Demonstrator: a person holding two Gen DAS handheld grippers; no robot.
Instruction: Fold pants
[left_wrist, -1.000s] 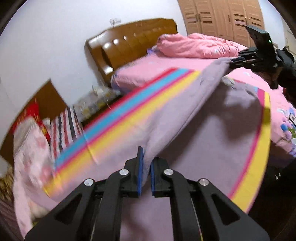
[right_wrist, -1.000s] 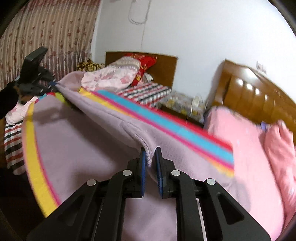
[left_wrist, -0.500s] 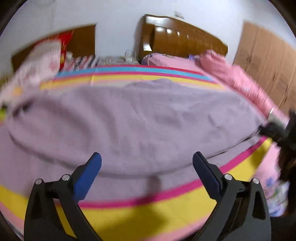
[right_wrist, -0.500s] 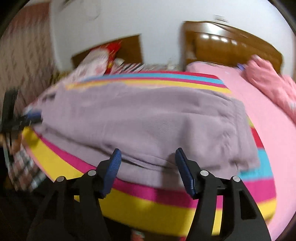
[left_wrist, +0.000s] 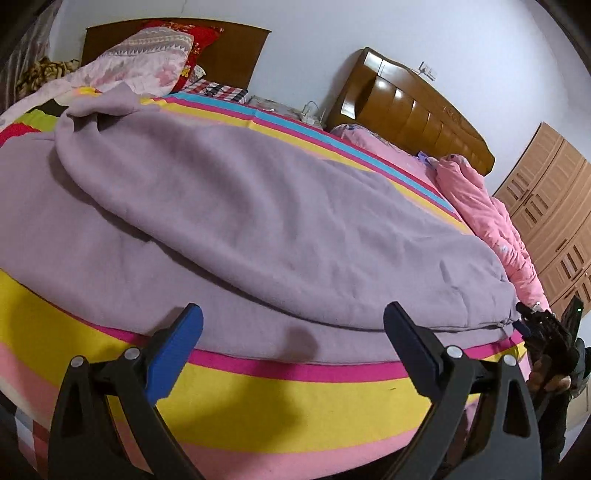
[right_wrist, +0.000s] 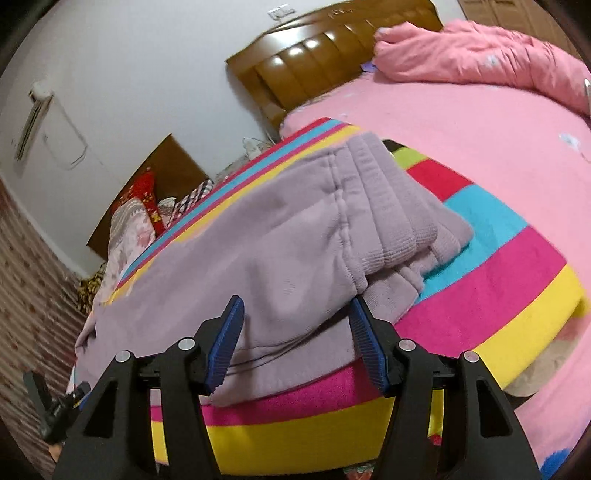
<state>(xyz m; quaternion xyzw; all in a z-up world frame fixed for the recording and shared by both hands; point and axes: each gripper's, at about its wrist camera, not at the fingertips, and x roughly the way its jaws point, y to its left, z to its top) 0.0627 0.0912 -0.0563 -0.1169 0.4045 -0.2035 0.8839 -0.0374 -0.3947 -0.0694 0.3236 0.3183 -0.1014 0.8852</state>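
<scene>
The mauve fleece pants (left_wrist: 258, 221) lie folded lengthwise on a striped blanket (left_wrist: 295, 398) at the bed's near edge. My left gripper (left_wrist: 293, 347) is open and empty, just in front of the pants' long edge. My right gripper (right_wrist: 297, 332) is open, its blue pads on either side of the pants' (right_wrist: 295, 243) near edge beside the ribbed waistband (right_wrist: 399, 210), without clamping it. The right gripper also shows in the left wrist view (left_wrist: 532, 321) at the pants' right end. The left gripper shows in the right wrist view (right_wrist: 62, 402) at the far left end.
A pink quilt (right_wrist: 480, 55) is heaped at the head of the pink bed (right_wrist: 461, 140), by a wooden headboard (left_wrist: 406, 107). A second bed with pillows (left_wrist: 147, 66) stands at the left. Wardrobe doors (left_wrist: 554, 210) are at the right.
Both grippers held the pants up a second ago. They have laid them on the blanket, let go and opened. Both have drawn back to the bed's edge.
</scene>
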